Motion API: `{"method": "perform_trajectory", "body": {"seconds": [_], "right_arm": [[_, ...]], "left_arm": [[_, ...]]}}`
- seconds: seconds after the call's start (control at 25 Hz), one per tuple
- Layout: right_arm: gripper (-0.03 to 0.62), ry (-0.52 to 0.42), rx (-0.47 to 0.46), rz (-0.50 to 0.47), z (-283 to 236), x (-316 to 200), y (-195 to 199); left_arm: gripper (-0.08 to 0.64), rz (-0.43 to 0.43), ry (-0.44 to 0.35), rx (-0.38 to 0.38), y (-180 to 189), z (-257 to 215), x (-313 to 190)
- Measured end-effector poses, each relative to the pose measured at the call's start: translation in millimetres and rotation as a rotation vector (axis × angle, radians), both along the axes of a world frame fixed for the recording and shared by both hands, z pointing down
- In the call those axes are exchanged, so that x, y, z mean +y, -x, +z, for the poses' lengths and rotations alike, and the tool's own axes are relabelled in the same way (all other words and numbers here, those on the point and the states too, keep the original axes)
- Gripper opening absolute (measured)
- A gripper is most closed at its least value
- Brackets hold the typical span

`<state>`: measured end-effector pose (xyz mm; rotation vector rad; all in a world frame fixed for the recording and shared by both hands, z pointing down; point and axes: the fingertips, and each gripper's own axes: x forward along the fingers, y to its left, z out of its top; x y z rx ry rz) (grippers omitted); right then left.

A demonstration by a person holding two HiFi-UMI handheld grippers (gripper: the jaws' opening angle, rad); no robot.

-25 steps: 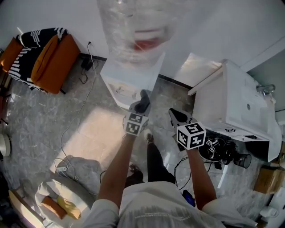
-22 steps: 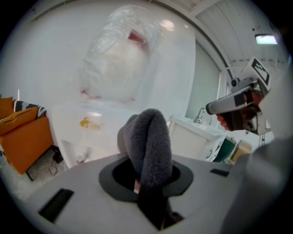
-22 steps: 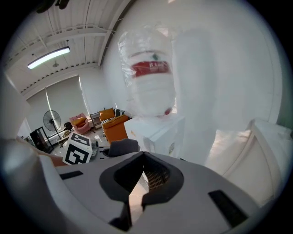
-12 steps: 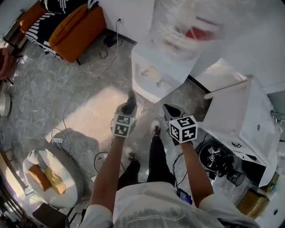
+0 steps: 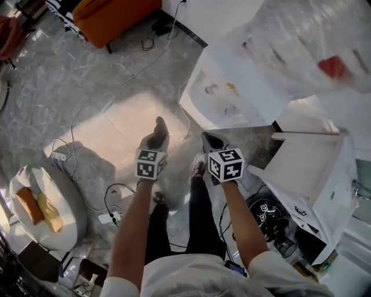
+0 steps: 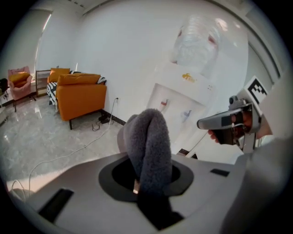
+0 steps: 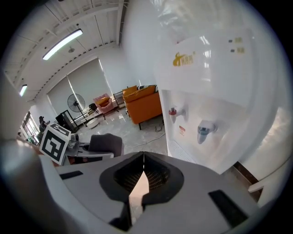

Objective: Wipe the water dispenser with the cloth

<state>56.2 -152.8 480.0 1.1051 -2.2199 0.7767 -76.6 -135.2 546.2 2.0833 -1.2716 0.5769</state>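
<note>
The white water dispenser (image 5: 232, 87) stands at the upper right of the head view, its clear bottle (image 5: 307, 46) on top. My left gripper (image 5: 155, 134) hangs over the floor a short way in front of it, shut on a folded grey cloth (image 6: 149, 146) that sticks up between its jaws. My right gripper (image 5: 211, 142) is just to its right, shut with nothing in it, jaw tips meeting (image 7: 143, 157). In the right gripper view the dispenser (image 7: 215, 91) fills the right side, with its red tap (image 7: 174, 112) and blue tap (image 7: 204, 130) facing me. Neither gripper touches it.
An orange sofa (image 5: 110, 14) stands against the wall at the top left. White cables (image 5: 87, 116) and a power strip (image 5: 58, 156) lie on the marble floor. A round white seat with cushions (image 5: 40, 209) is at the left; a white cabinet (image 5: 313, 168) and dark gear (image 5: 272, 214) at the right.
The head view has swung, so the dispenser now sits further right and closer. Both grippers have come lower in the view and nearer each other. The cloth stays in the left gripper.
</note>
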Motion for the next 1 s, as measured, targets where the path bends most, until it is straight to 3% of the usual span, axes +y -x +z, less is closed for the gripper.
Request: {"method": "perform_trajectory", "body": {"seconds": [0.16, 0.4, 0.56, 0.76, 1.0], "right_arm": [[0.014, 0.024, 0.000, 0.020, 42, -20, 2], [0.015, 0.037, 0.013, 0.003, 105, -40, 10], [0.015, 0.002, 0.025, 0.005, 149, -47, 5], [0.015, 0.054, -0.037, 0.060, 222, -44, -1], [0.015, 0.051, -0.051, -0.034, 279, -29, 11]], "left_arm": [[0.080, 0.019, 0.045, -0.004, -7, 37, -6], [0.080, -0.032, 0.037, 0.053, -16, 101, -43], [0.080, -0.040, -0.049, 0.076, -32, 143, -78], [0.083, 0.054, -0.145, 0.110, -63, 209, -119], [0.083, 0.073, -0.183, 0.114, -70, 269, -147]]}}
